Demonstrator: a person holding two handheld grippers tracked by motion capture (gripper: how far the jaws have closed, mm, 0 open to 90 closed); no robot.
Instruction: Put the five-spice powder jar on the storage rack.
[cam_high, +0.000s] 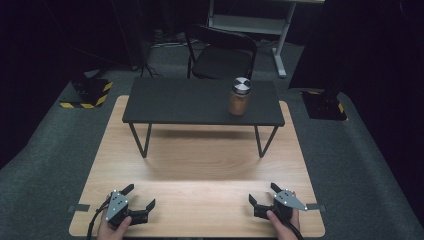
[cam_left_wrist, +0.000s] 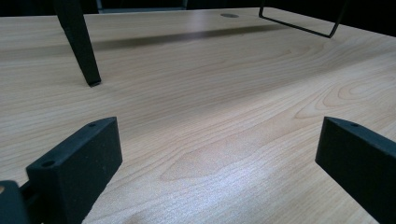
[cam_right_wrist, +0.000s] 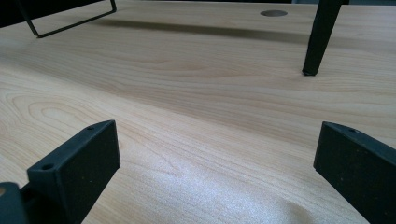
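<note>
- A jar (cam_high: 239, 97) of brownish contents with a silver-and-black lid stands upright on the right part of a small black raised shelf (cam_high: 190, 102).
- The shelf stands on thin legs at the far half of the wooden table (cam_high: 200, 160).
- The left gripper (cam_high: 138, 197) rests near the table's near-left edge, jaws spread wide.
- The right gripper (cam_high: 263, 193) rests near-right, jaws likewise apart, well away from the jar.
- A black chair (cam_high: 220, 52) stands beyond the table.

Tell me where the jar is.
High view: the jar stands on the black shelf, toward its right end, in front of the chair.
</note>
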